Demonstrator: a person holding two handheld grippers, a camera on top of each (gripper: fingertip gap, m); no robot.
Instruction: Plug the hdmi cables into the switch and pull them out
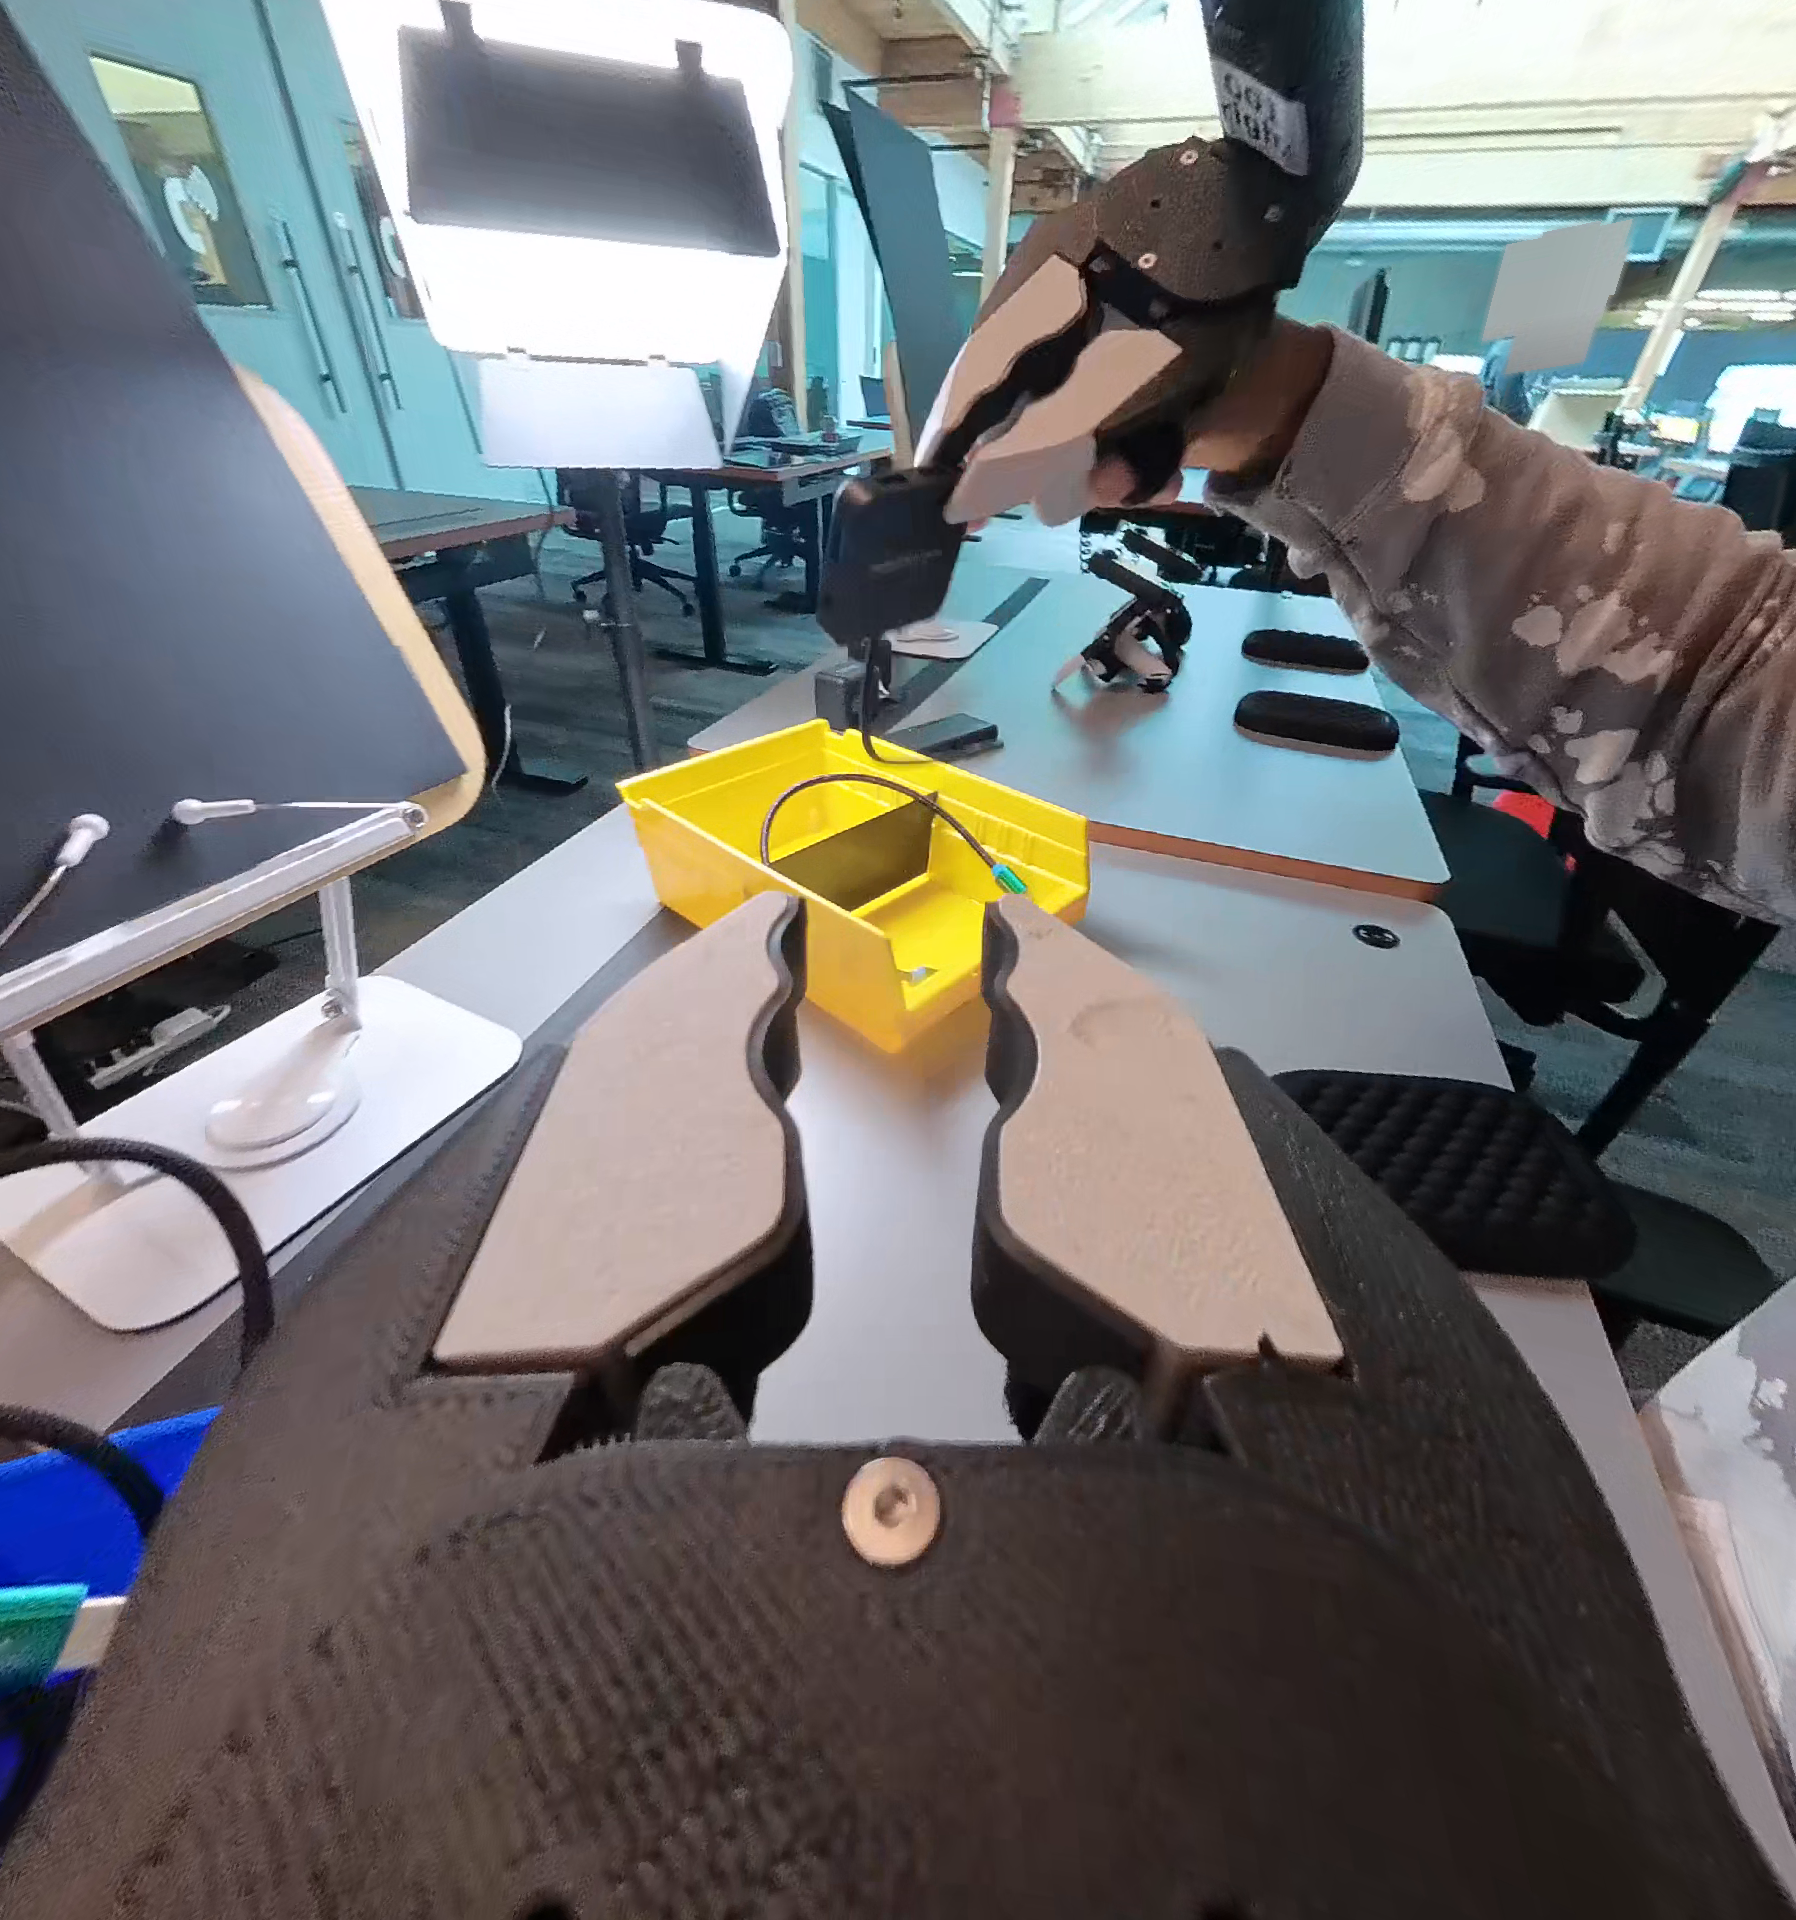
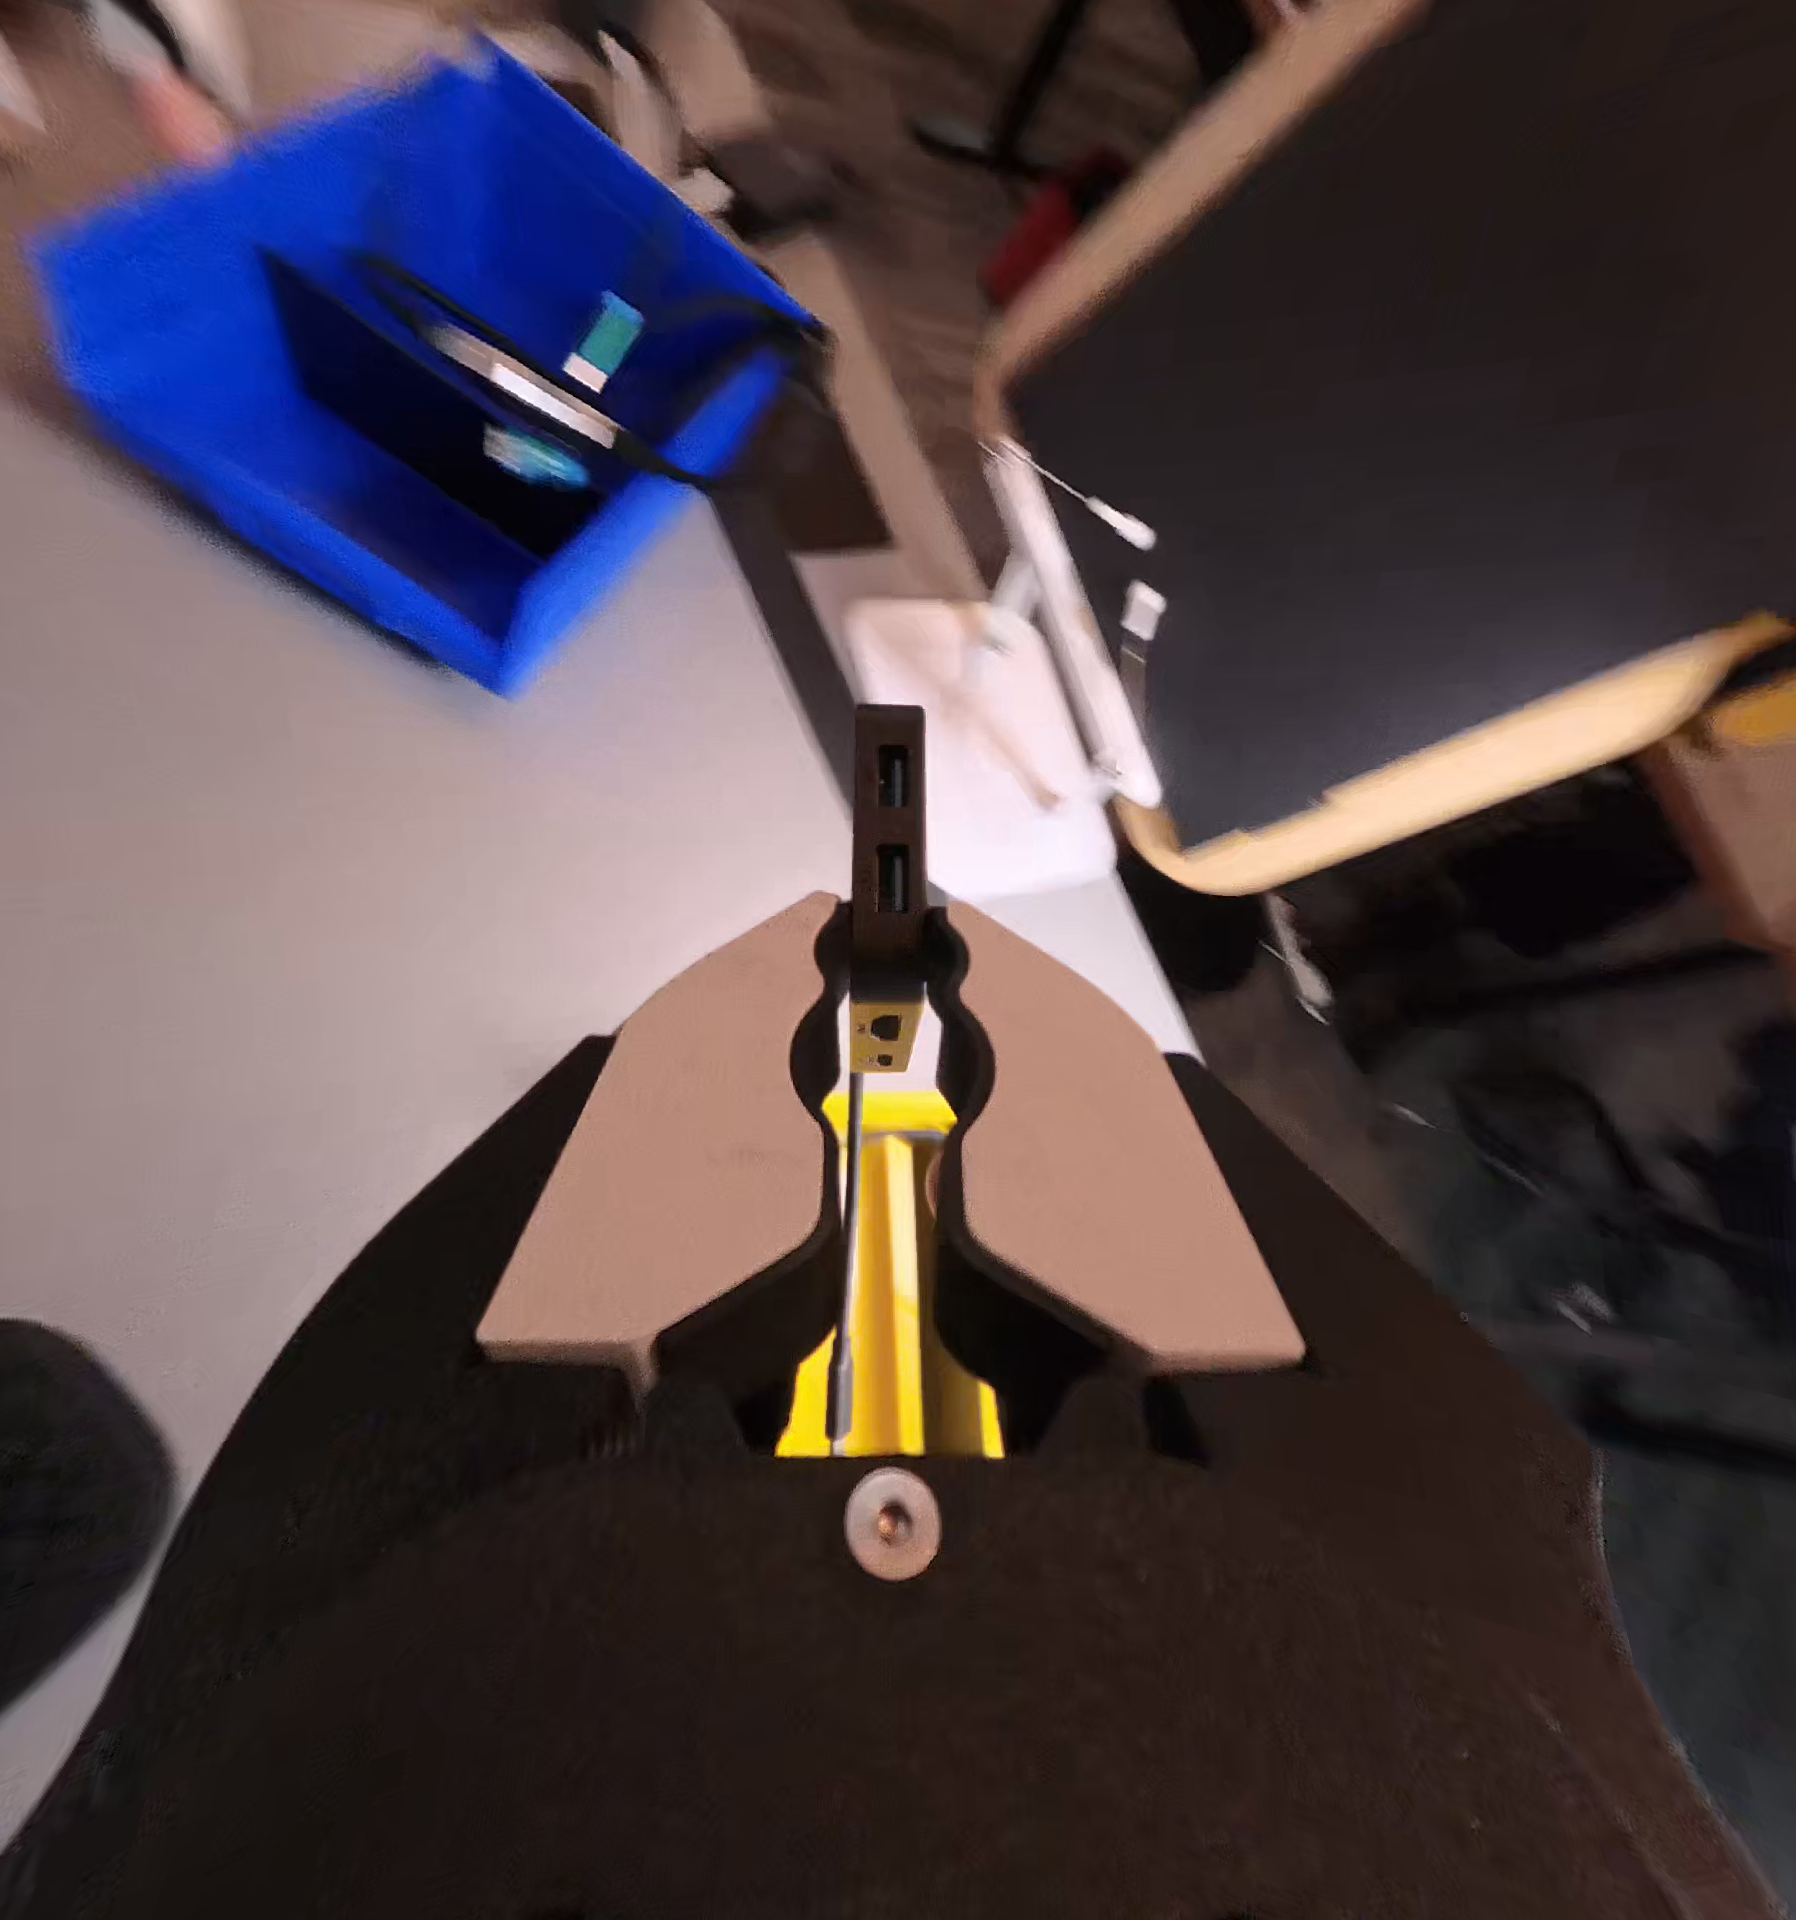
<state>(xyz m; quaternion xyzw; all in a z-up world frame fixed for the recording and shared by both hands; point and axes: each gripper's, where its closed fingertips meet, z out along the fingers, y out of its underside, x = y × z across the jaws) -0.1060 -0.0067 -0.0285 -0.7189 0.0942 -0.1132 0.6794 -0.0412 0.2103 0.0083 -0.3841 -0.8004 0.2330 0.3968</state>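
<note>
My right gripper (image 1: pixel 951 473) is shut on a small black switch box (image 1: pixel 886 561) and holds it in the air above the yellow bin (image 1: pixel 1019 831). In the right wrist view the switch (image 2: pixel 889 821) stands edge-on between the fingertips of the right gripper (image 2: pixel 886 914), two ports facing me. A thin black cable (image 1: pixel 873 696) hangs from the switch into the bin. A second thin cable with a green plug (image 1: pixel 1008 881) arcs over the bin's black divider (image 1: pixel 858 857). My left gripper (image 1: pixel 889 925) is open and empty, just short of the bin.
A blue bin (image 2: pixel 281 520) holds cables and connectors; its edge shows in the left wrist view (image 1: pixel 32 1538). A black board on a white stand (image 1: pixel 250 1091) is at the left. Black wrist pads (image 1: pixel 1315 717) and another gripper (image 1: pixel 1133 634) lie on the far table. A chair arm (image 1: pixel 1445 1164) is at right.
</note>
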